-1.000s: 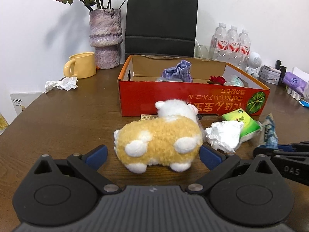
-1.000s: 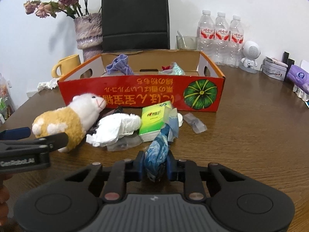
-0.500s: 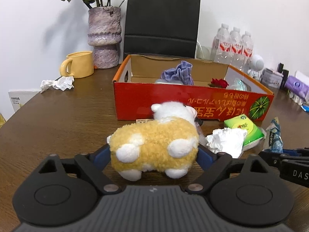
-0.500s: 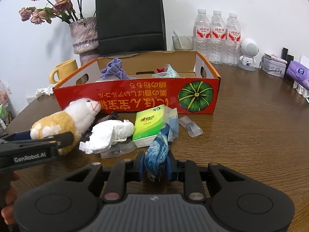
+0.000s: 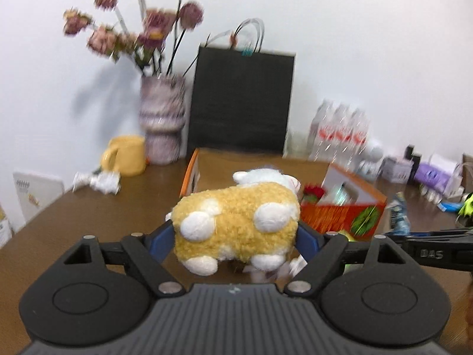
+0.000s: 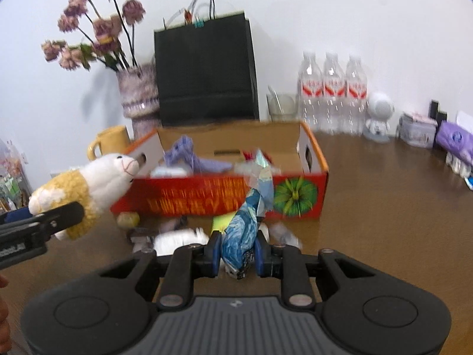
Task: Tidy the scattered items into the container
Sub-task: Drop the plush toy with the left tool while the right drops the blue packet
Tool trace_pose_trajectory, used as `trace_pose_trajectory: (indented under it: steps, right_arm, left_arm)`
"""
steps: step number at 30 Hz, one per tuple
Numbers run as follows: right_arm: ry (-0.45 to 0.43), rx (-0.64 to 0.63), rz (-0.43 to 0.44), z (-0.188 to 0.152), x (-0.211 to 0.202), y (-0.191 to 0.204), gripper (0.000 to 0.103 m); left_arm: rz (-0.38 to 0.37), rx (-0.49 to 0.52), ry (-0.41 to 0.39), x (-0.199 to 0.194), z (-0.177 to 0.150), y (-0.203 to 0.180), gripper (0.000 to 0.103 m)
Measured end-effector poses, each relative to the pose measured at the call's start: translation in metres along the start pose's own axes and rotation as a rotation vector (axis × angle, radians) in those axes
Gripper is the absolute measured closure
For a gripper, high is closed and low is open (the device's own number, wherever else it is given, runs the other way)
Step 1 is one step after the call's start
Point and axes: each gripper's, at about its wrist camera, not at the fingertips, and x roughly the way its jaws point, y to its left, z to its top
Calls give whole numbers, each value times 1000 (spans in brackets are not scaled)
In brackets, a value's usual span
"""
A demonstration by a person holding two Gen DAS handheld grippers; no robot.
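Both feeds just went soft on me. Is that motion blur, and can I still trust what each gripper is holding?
Left wrist view: background heavily smeared, flowers and water bottles streaked, yet the plush sheep in the left gripper stays sharp. Right wrist view: milder blur, box lettering unreadable, blue wrapper in the right gripper clear. Fisheye bends the edges.

L black two-finger gripper (image 5: 235, 233) clamps yellow-white plush sheep (image 5: 236, 227); R black gripper (image 6: 235, 251) pinches blue crinkled wrapper (image 6: 244, 230), both raised.

The cardboard box (image 6: 313, 159) is set on the table (image 6: 384, 207), before the paper bag (image 6: 204, 68). A vase (image 6: 137, 97) and mug (image 6: 111, 142) are placed left of it; water bottles (image 6: 332, 91) are ranged behind its right end. A tissue pack (image 6: 220, 222) is laid before the box.
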Motion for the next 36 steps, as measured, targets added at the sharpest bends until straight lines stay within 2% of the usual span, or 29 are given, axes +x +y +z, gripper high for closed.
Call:
trace_pose_trajectory:
  steps: [5, 10, 14, 17, 22, 23, 24, 25, 26, 31, 36]
  right_arm:
    - [-57, -22, 12, 42, 13, -2, 82]
    - [-91, -6, 31, 81, 50, -11, 82]
    - [-75, -3, 29, 99, 95, -18, 82]
    - [-27, 9, 36, 105, 127, -25, 82]
    - [17, 10, 24, 108, 156, -28, 79]
    - [28, 10, 19, 108, 160, -29, 68]
    - [40, 13, 6, 107, 164, -30, 43]
    - [51, 15, -8, 106, 167, -31, 27]
    - [57, 14, -26, 105, 168, -31, 5]
    - [54, -1, -59, 107, 166, -32, 2]
    - [56, 10, -59, 108, 165, -34, 2]
  left_arm:
    - [-23, 18, -47, 22, 38, -12, 19]
    - [-29, 3, -34, 79, 60, -16, 19]
    - [-24, -30, 8, 132, 65, -11, 19]
    - [-29, -52, 61, 166, 65, -7, 19]
    - [-24, -36, 84, 182, 63, -8, 16]
    - [-24, -26, 91, 183, 63, -9, 10]
    - [-19, -18, 97, 184, 62, -10, 4]
    - [-5, -9, 100, 184, 62, -11, 2]
    - [15, 2, 101, 183, 62, -13, 0]
    - [62, 20, 108, 183, 63, -15, 0]
    - [62, 11, 120, 185, 63, -13, 0]
